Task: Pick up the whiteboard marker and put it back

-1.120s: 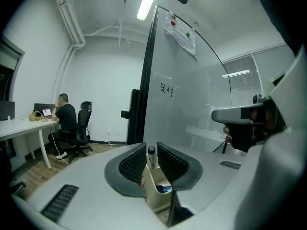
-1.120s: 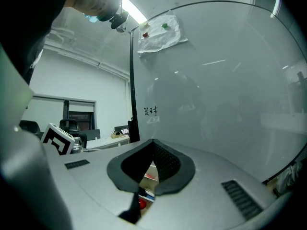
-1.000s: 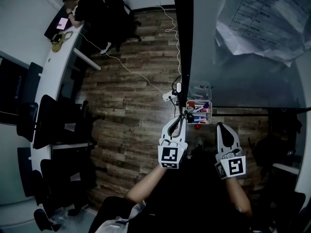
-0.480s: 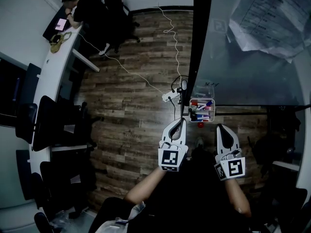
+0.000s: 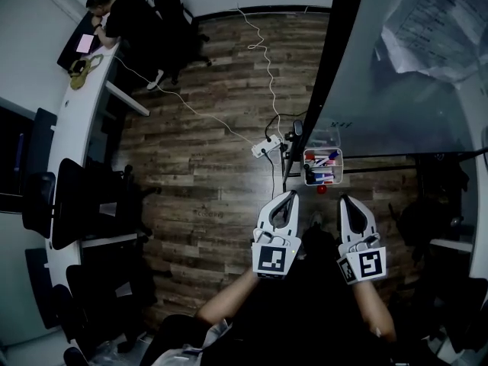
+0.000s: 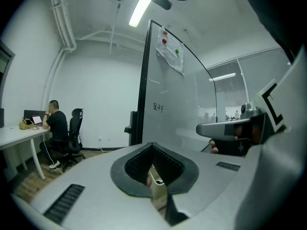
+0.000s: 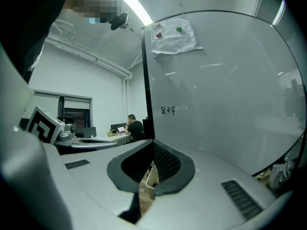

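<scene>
Likely handles light, stiff, slick: whiteboard marker point(image 5: 323, 161) in the tray point(image 5: 341, 172) at the whiteboard's point(image 5: 396, 90) bottom edge; take mid-barrel, crosswise. Finds left tool point(image 5: 287, 194) and right tool point(image 5: 345, 199) closed on nothing.

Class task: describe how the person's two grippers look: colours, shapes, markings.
The left gripper and right gripper match: pale grey tapered shells with black ribbed pads. Each carries a white cube with black square markers. The left forearm is bare.

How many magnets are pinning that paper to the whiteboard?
2: a small red magnet at the crumpled white paper sheet's upper left, and a small green magnet to its right. Others may be too small to see.
</scene>
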